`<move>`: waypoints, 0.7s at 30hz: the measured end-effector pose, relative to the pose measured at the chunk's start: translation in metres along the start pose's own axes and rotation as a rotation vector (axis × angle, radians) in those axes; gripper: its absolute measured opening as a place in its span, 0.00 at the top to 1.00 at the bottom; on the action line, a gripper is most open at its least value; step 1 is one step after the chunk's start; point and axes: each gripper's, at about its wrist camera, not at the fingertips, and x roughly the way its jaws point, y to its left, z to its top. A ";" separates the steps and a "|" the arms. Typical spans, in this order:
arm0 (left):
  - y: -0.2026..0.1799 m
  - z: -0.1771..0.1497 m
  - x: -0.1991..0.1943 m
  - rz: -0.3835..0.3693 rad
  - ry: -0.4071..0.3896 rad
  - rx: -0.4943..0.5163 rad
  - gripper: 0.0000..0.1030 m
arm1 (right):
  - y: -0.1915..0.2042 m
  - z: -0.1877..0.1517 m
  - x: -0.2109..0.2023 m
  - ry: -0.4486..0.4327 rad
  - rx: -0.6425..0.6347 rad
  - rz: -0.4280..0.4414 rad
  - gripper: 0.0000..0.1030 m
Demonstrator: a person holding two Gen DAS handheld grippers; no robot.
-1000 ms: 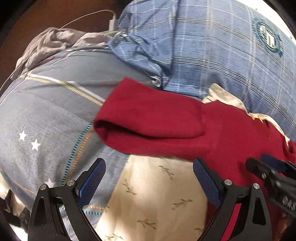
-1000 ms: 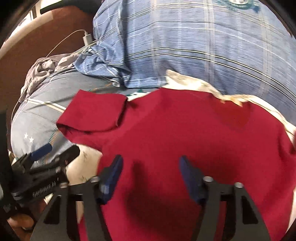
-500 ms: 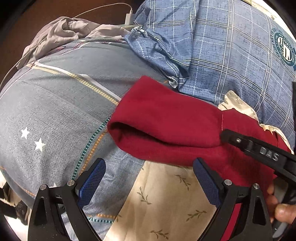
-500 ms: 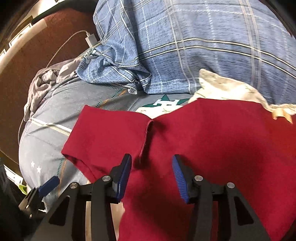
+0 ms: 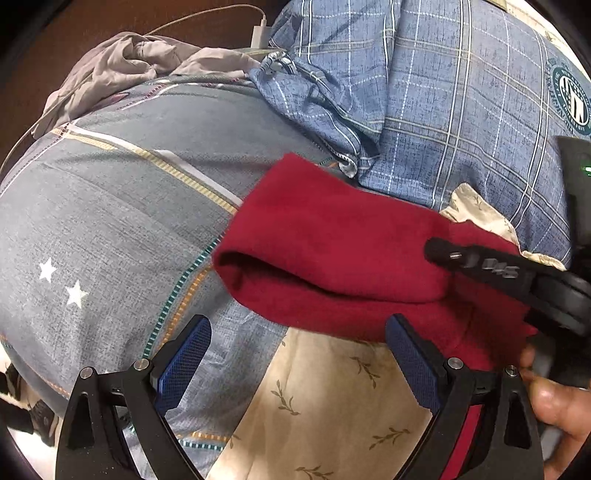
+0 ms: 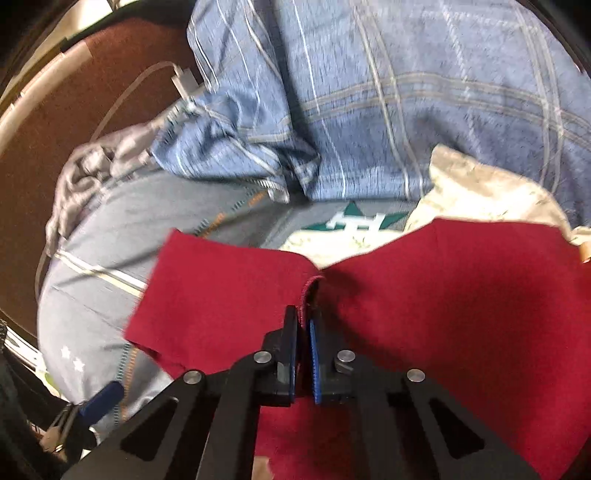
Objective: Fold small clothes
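Note:
A dark red small shirt [image 5: 332,251] lies on the bedding, its short sleeve folded over toward the left. In the right wrist view the same red shirt [image 6: 461,314] fills the lower right. My right gripper [image 6: 303,339] is shut on the shirt's fabric at the seam where the sleeve meets the body. It also shows in the left wrist view [image 5: 443,254], lying on the shirt. My left gripper [image 5: 295,354] is open and empty, just in front of the sleeve's lower edge, over the cream leaf-print sheet [image 5: 325,406].
A grey star-print pillow [image 5: 110,240] lies left of the shirt. A blue plaid cover [image 5: 443,92] is bunched behind it. A grey garment [image 5: 129,70] and a white charger with cable [image 5: 260,33] lie at the far edge by the brown headboard.
My right gripper moved left to the sleeve seam and closed on the fabric. My left gripper stayed open, and its view moved slightly closer to the sleeve.

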 end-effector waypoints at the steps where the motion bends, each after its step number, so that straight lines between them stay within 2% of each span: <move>1: 0.001 0.000 -0.002 -0.002 -0.006 -0.005 0.07 | -0.001 0.002 -0.010 -0.021 -0.001 -0.003 0.95; 8: 0.003 0.001 -0.017 -0.017 -0.043 -0.021 0.07 | -0.031 0.013 -0.099 -0.178 0.018 -0.090 0.95; 12: 0.002 -0.002 -0.025 -0.022 -0.051 -0.019 0.07 | -0.060 0.009 -0.137 -0.202 0.055 -0.137 0.95; 16: -0.005 -0.004 -0.028 -0.025 -0.047 -0.005 0.07 | -0.086 -0.002 -0.166 -0.215 0.060 -0.233 0.95; 21: -0.015 -0.006 -0.029 -0.027 -0.046 0.025 0.07 | -0.130 -0.017 -0.196 -0.227 0.144 -0.288 0.95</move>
